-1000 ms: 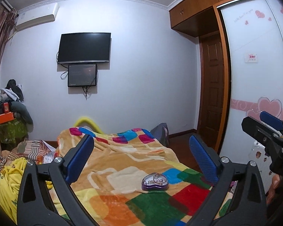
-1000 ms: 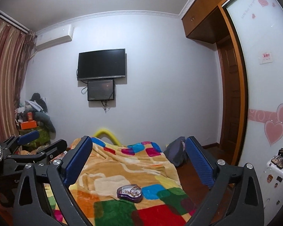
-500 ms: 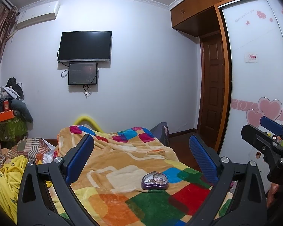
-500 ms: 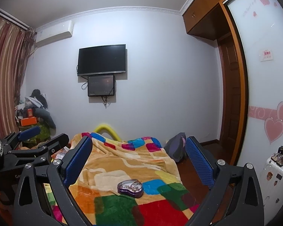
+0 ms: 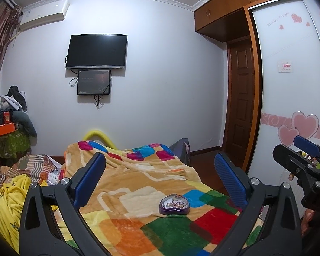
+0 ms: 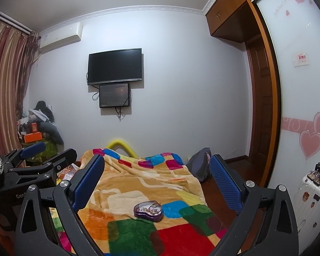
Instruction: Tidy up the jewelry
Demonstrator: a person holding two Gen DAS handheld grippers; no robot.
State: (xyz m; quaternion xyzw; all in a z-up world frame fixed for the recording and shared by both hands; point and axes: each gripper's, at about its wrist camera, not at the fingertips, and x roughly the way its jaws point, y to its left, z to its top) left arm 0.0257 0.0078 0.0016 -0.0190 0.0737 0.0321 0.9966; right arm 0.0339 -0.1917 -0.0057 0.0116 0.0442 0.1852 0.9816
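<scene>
Jewelry in purple heart-shaped tin [image 5: 174, 204] [image 6: 148, 210] resting on colourful patchwork fleece blanket [image 5: 138, 183] [image 6: 142, 183], nothing between it and left gripper [image 5: 160, 181] and right gripper [image 6: 157, 179], both raised, level, blue-padded jaws wide, empty.

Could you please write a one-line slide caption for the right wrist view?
Open right gripper above a purple heart-shaped jewelry box on a colorful blanket, left gripper alongside.

A purple heart-shaped box [image 5: 174, 204] lies flat and open on the bed, on the colourful checked blanket [image 5: 138, 183]. Inside it is a small tangled pile of jewelry [image 5: 175, 201], with beads and thin rings visible.
</scene>
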